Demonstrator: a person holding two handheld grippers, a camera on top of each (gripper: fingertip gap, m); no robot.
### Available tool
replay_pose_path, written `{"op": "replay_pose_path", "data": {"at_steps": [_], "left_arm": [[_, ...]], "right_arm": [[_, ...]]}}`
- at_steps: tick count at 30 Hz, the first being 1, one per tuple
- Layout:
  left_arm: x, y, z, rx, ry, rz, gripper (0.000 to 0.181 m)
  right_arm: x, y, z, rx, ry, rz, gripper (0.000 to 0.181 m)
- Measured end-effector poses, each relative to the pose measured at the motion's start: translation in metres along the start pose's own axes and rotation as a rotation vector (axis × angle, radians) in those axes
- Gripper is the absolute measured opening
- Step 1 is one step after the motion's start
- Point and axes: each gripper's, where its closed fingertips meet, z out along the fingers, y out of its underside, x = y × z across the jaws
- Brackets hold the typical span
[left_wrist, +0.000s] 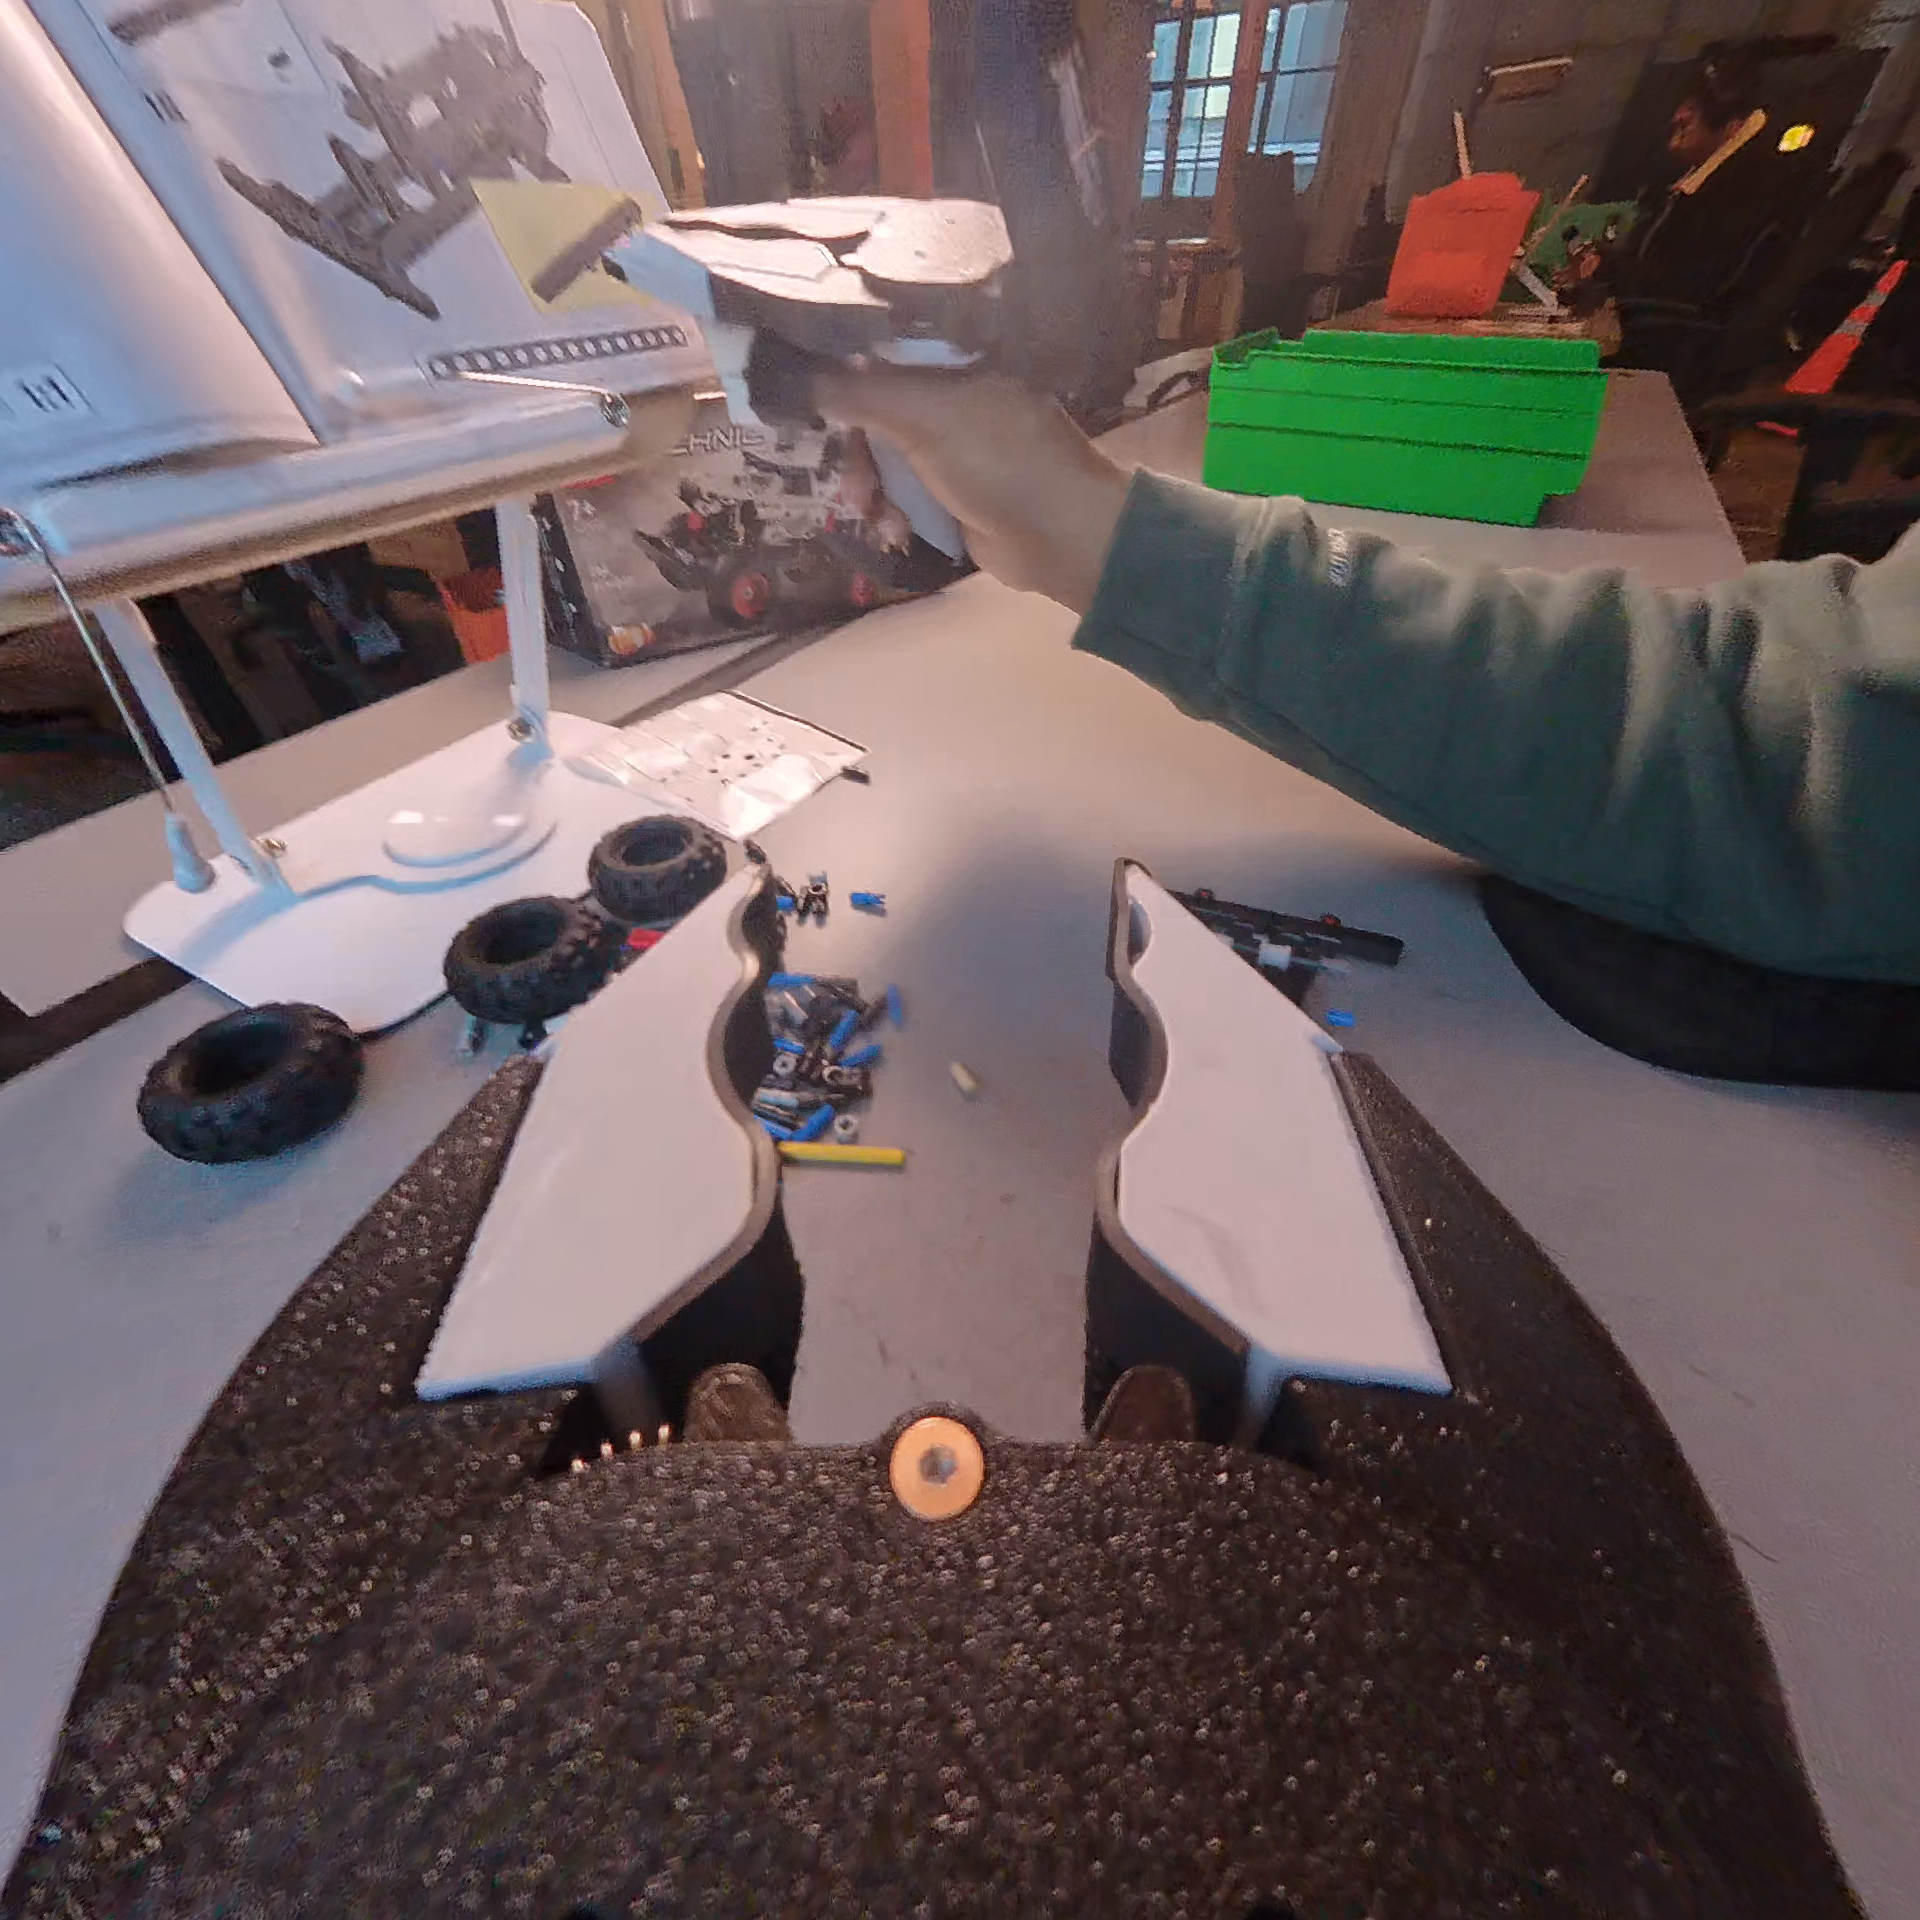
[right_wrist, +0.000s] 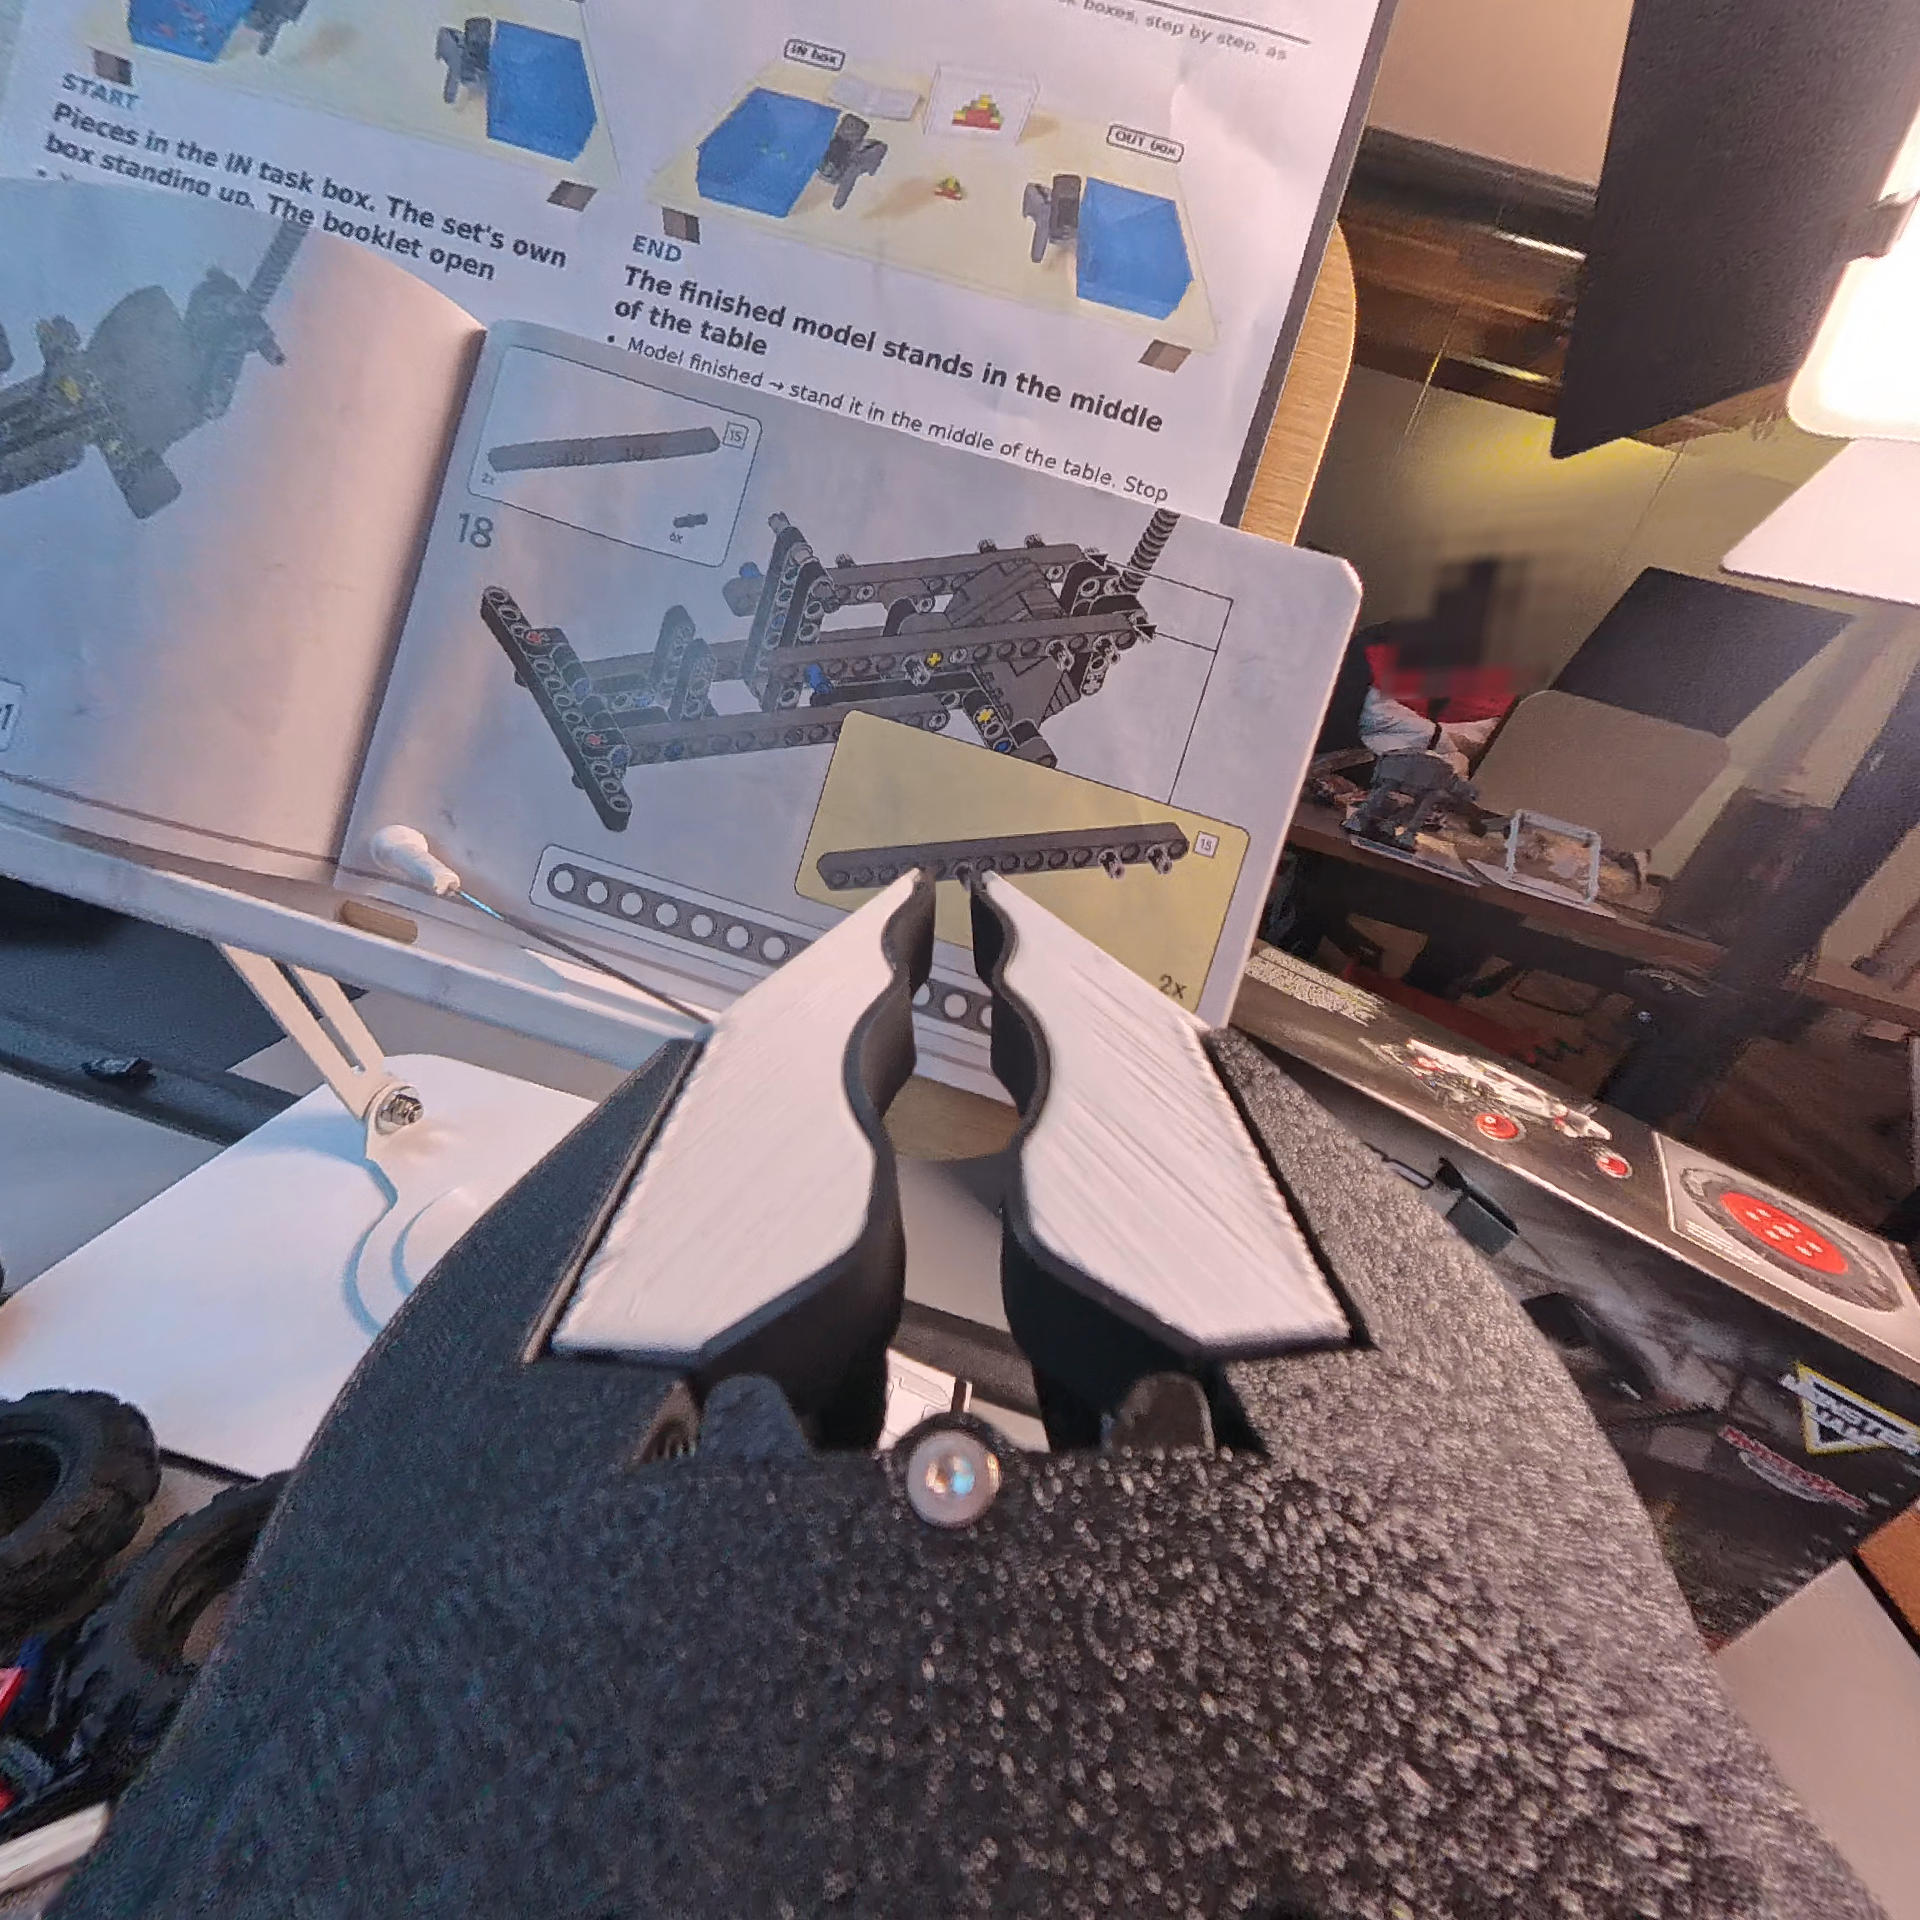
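- Over the desk (left_wrist: 1039, 727), my left tool (left_wrist: 940, 883) hangs wide apart above loose small pieces (left_wrist: 821, 1049).
- My right tool (right_wrist: 948, 883), nearly together and empty, tips at the booklet (right_wrist: 727, 644).

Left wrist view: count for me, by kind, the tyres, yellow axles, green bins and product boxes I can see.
Tyres: 3, black, on the table left of the left gripper
Yellow axles: 1
Green bins: 1
Product boxes: 1
Total: 6
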Motion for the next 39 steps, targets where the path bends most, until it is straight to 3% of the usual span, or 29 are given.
{"op": "replay_pose_path", "data": {"at_steps": [7,16,24,29,39], "left_arm": [[0.0,0.011,-0.007,-0.011,0.001,-0.007,0.066],[0.006,0.021,-0.002,-0.022,0.044,-0.008,0.075],[0.007,0.017,-0.004,-0.002,0.051,0.006,0.08],[0.007,0.019,-0.004,-0.006,0.053,0.004,0.08],[0.006,0.026,-0.001,-0.031,0.059,0.0,0.081]], "right_arm": [[-0.003,-0.008,0.02,-0.016,0.039,0.002,0.005],[-0.005,0.009,0.011,-0.022,-0.009,0.0,0.012],[0.01,-0.028,0.018,0.038,0.005,-0.025,0.011],[0.025,-0.032,0.036,0.004,0.027,-0.055,0.011],[0.01,-0.056,0.047,0.036,-0.011,-0.132,0.011]]}}
